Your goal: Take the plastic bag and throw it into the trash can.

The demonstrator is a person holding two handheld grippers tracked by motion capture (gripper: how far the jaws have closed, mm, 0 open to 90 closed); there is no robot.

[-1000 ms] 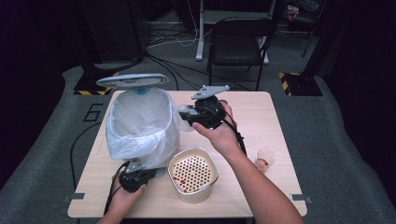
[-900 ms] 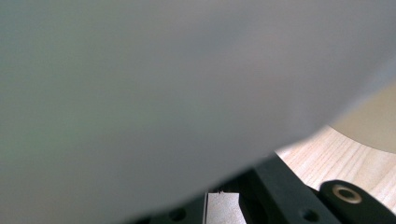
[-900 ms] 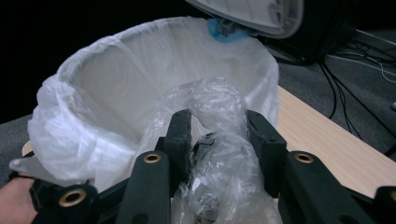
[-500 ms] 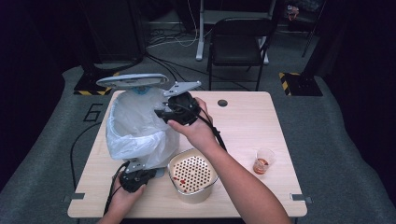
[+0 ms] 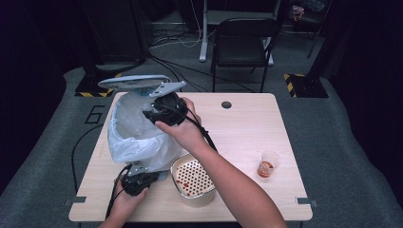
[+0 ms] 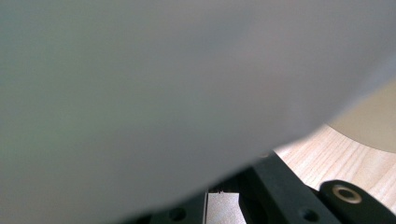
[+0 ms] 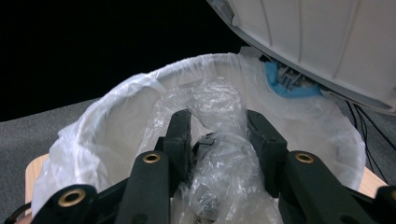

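One pale wooden table (image 5: 247, 128) amid grey carpet (image 5: 342, 123), dark room.

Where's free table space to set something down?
Free: the right half, between the table hole and the cup, and the near-right corner past the cup. Crowded: the left side, with the lined bin, the basket and both hand-held grippers, left and right.

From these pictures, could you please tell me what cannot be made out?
- Left gripper jaw tips: in its own view a blurred white surface covers them; high view, the bag hides them.
- Bin bottom: right gripper view, crumpled plastic between the right gripper jaws blocks it.
- Cup contents: high view, too small.
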